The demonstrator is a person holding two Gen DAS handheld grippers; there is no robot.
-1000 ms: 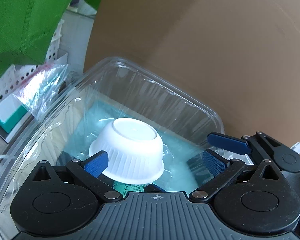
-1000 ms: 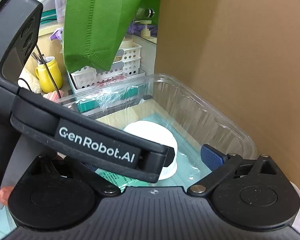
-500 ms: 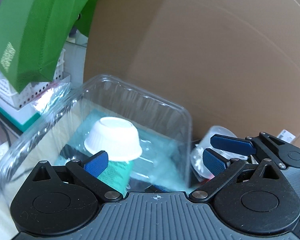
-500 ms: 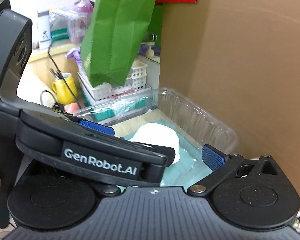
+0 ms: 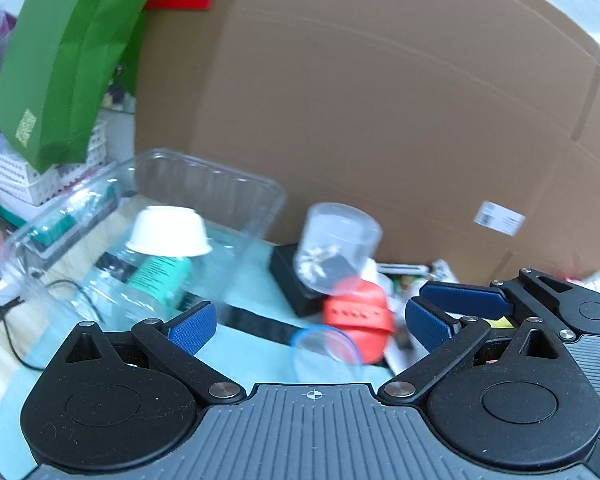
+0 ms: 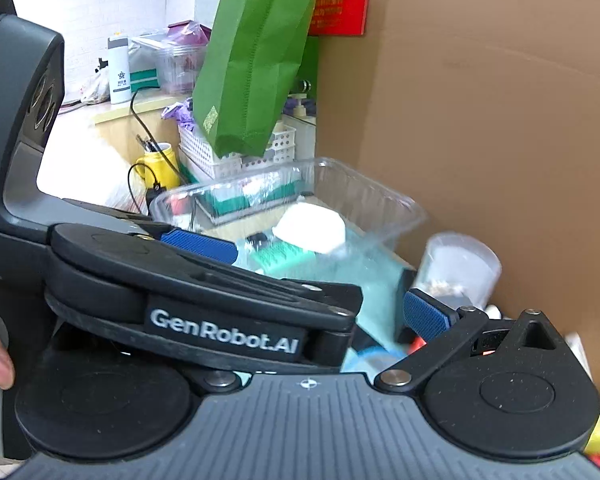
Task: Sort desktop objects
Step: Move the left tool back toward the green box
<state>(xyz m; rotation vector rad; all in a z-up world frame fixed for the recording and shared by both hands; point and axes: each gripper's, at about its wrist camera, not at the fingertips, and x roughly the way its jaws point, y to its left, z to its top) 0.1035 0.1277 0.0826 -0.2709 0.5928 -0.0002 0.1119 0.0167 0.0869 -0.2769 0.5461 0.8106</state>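
A clear plastic tray (image 5: 204, 184) stands on the teal mat, also in the right wrist view (image 6: 364, 196). In it a white bowl (image 5: 168, 230) lies upside down on a teal-labelled item (image 5: 158, 274). To its right are a clear cup (image 5: 338, 252), a red-orange object (image 5: 358, 314), a black box (image 5: 290, 280) and a blue-rimmed clear lid (image 5: 324, 346). My left gripper (image 5: 306, 322) is open and empty, back from the tray. My right gripper (image 6: 320, 300) is open and empty; the left gripper's body (image 6: 204, 292) crosses in front of it.
A large cardboard box (image 5: 380, 120) walls the back and right. A green bag (image 6: 256, 56) hangs over white baskets (image 6: 228, 152) at the left. A yellow mug (image 6: 160, 164) and cables lie beyond. More small clutter (image 5: 412, 272) sits at the box's foot.
Both grippers have pulled back and up from the tray. The tray and bowl now look smaller and farther left, and the cup, red object and lid have come into view.
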